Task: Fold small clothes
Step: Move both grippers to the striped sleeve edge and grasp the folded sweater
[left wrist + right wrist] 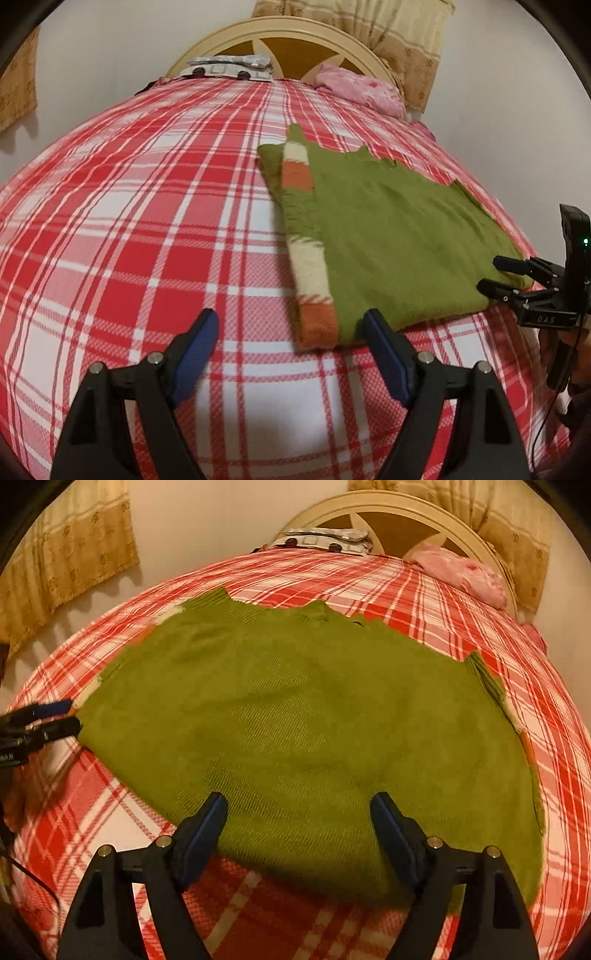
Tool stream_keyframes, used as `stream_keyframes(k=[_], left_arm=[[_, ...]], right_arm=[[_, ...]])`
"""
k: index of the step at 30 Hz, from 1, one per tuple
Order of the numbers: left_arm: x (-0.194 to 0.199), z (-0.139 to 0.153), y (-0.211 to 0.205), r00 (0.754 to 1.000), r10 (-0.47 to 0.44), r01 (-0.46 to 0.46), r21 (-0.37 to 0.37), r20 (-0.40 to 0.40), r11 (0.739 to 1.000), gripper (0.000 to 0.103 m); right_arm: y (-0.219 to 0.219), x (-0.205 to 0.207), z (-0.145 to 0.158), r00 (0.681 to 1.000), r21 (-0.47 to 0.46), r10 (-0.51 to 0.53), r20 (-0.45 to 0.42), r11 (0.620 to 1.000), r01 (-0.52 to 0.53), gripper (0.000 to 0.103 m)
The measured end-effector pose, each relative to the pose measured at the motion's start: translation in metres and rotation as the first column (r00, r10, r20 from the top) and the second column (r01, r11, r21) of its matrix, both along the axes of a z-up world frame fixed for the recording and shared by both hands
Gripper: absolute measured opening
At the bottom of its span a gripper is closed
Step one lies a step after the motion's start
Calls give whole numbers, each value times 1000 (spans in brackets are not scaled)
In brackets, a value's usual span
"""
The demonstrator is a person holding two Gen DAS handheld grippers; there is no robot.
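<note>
A green knit sweater (388, 236) lies flat on the bed, with one cream and orange striped sleeve (312, 258) folded along its left side. My left gripper (291, 321) is open just in front of the sweater's near left corner, its right finger touching the hem. Nothing sits between its pads. In the right wrist view the sweater (295, 709) fills the middle. My right gripper (297, 801) is open low over the near hem, with the fabric lying under the gap. The right gripper (489, 274) shows at the sweater's near right corner, and the left gripper (72, 713) at its left edge.
A red and white plaid blanket (147, 221) covers the whole bed. At the far end stand a cream headboard (295, 33), a grey patterned pillow (229, 66) and a pink cloth (362, 92). Curtains (66, 554) hang on the wall. A hand (561, 354) holds the right gripper.
</note>
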State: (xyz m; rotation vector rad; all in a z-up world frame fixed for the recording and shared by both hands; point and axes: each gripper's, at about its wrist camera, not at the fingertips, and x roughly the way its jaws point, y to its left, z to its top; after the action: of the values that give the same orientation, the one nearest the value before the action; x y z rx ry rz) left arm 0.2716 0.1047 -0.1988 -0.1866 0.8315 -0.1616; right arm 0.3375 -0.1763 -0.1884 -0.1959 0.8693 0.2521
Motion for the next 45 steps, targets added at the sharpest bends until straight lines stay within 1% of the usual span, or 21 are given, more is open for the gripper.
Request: stream_keyframes(k=[1,4,5,6,7,8,12,14,16,18,21,24,26,28,30,34,37,40,42,44,45], left_arm=[[1,0,2,1000,5,-5,-10,-5,1000,83],[2,0,2,1000,9,-9,-13,-11,1000,83],[0,1,3,1000,7,-7,-7,-8,1000,83],[-2,3,4,1000,6,-6,1,-4,1000,83],[-5,5,7,1000,4,-4,8,0,1000,83],[-7,6,10,1000,3,-3,12,3,1000,83],[-15,14,39,999,14,-15,48,31,999,83],[-12,16,51,999,30,-33,72,39,997,83],[-6,17,64,997,63,-67,103,39,992,83],[-2,20,73,995,86,-91,109,46,990,83],[4,23,79,994,97,-103,113,60,988,83],[16,19,82,995,89,-93,82,42,992,83],[24,17,83,997,73,-74,41,20,996,83],[31,16,83,998,62,-62,20,12,998,83],[36,16,82,999,46,-46,14,6,999,83],[46,16,81,1000,2,-2,-42,7,999,83],[56,16,79,1000,-22,22,-62,14,998,83],[70,12,80,999,-39,39,-114,-2,993,83],[83,11,78,998,-64,61,-159,-12,985,83],[93,11,74,997,-82,78,-184,-13,980,83],[101,11,71,995,-96,92,-206,-13,974,83]], right_arm=[[7,0,4,1000,-8,3,3,1000,-3,81],[37,3,15,996,4,73,42,997,-73,81],[44,6,10,996,-8,82,27,997,-82,81],[52,12,0,996,-25,92,-20,995,-92,81],[55,17,-10,995,-47,86,-44,995,-88,84],[57,14,-12,996,-52,84,-10,995,-85,86],[53,10,-6,997,-54,81,6,995,-81,86],[58,5,-2,996,-86,85,21,993,-83,86],[72,0,1,991,-117,121,58,987,-114,86],[91,-8,4,981,-147,171,86,976,-157,86],[123,-18,0,958,-227,264,110,945,-235,86],[157,-32,-6,922,-333,356,149,897,-292,86],[177,-40,-11,897,-359,419,141,866,-348,86],[189,-45,-13,882,-373,448,147,851,-370,86],[199,-45,-14,879,-407,447,167,843,-352,86],[206,-33,-14,888,-432,423,183,846,-314,86],[210,-28,-13,887,-427,421,189,849,-312,86],[213,-25,-13,890,-413,402,214,863,-291,85],[212,-22,-14,897,-415,369,245,876,-247,83],[211,-21,-15,901,-405,364,237,880,-249,75],[211,-21,-16,901,-401,366,234,880,-254,74]])
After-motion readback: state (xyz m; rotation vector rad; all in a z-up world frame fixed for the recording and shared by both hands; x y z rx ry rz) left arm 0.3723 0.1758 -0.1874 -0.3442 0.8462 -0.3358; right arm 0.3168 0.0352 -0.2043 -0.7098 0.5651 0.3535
